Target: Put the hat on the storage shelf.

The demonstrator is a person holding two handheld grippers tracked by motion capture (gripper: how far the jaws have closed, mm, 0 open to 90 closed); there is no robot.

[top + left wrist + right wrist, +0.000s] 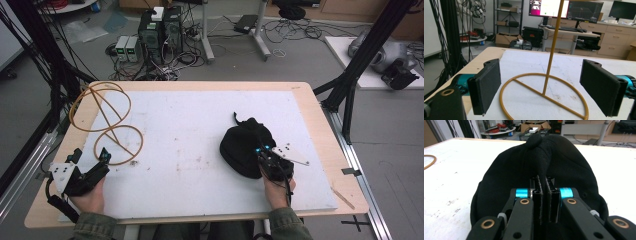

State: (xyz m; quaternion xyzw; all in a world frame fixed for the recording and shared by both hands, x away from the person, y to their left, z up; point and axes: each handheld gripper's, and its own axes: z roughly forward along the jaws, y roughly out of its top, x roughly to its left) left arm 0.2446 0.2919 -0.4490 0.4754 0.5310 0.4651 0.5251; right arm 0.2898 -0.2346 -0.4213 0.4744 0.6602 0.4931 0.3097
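Pinched fabric ridge of black cap point(541, 162) sits in my right claw point(543, 185); lift slowly; left claw point(541, 85) spread, flanking wire stand point(544, 92)

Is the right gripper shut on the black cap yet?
Yes, shut: the right gripper pinches a fold of the black cap between its jaws.

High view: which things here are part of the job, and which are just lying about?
In the job:
- black cap, pinched in the right hand-held gripper
- gold wire stand, in front of the open left hand-held gripper

Lying about:
- computer boxes and cables on the floor
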